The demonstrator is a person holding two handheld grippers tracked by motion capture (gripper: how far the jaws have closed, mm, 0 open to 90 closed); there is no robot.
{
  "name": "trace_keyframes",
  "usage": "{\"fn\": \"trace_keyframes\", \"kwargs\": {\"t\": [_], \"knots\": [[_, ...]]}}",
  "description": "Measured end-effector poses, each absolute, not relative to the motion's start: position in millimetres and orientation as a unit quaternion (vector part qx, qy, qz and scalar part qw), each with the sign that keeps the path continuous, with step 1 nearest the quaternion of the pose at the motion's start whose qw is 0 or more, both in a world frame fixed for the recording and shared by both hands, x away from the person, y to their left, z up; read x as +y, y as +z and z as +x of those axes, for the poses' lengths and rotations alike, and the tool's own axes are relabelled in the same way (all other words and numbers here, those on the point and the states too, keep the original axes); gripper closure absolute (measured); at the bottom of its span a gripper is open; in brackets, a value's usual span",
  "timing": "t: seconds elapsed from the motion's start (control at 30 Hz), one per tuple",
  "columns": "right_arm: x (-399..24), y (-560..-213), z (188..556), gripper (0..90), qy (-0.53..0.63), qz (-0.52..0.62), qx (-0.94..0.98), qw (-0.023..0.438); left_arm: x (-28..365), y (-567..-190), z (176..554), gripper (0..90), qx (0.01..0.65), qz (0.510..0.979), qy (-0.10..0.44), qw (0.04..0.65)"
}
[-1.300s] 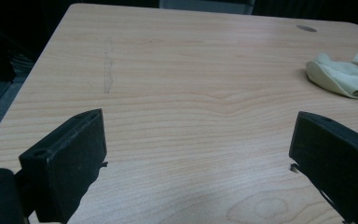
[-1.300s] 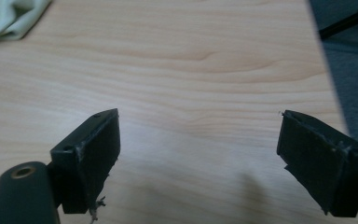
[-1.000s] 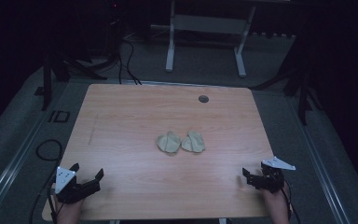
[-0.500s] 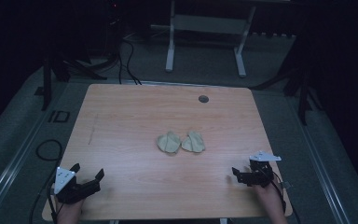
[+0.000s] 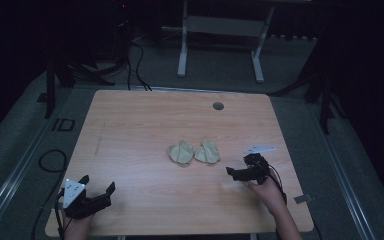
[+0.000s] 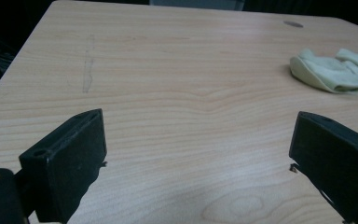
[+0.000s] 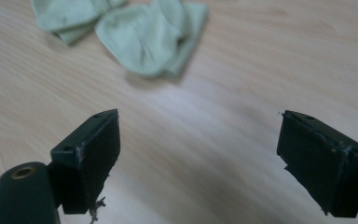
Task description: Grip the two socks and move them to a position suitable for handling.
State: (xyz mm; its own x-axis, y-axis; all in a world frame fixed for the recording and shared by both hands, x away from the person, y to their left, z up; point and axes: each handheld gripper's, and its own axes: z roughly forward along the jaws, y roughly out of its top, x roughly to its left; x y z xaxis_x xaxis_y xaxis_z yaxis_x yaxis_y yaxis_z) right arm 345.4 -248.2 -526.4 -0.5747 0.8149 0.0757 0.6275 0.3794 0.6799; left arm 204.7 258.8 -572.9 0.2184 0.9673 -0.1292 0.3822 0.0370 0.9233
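Observation:
Two crumpled pale green cloths lie side by side at the middle of the wooden table [image 5: 140,125], the left cloth [image 5: 181,152] touching the right cloth [image 5: 208,151]. My right gripper [image 5: 237,167] is open just right of and nearer than the right cloth, its jaws pointing left towards it. In the right gripper view the gripper [image 7: 198,140] has bare wood between its jaws, and the cloths [image 7: 149,42] lie just ahead. My left gripper [image 5: 98,183] stands open at the front left corner. From the left gripper [image 6: 198,149] the cloths [image 6: 326,74] are far off at the right.
A dark round grommet [image 5: 218,106] sits in the tabletop near the far edge. Beyond the table stands a metal frame with two legs [image 5: 182,45]. A cable loop [image 5: 50,160] lies on the grey floor at the left.
My right gripper has moved forward and to the left from the table's front right corner, close to the right cloth. The left gripper has stayed in place.

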Motion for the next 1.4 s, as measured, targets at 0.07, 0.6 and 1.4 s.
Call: {"fn": "trace_keyframes", "kwargs": {"t": [0.07,0.6,1.4], "knots": [[-238,-524,351,15.5,0.347,0.433,0.820,0.142,260,-572,204,3.8,0.542,0.621,0.310,0.474],[-160,-530,394,27.4,0.315,0.388,0.849,0.170,263,-571,198,3.8,0.537,0.623,0.301,0.483],[-139,-552,401,77.7,0.268,0.417,0.836,0.234,260,-572,201,3.8,0.532,0.632,0.295,0.480]]}}
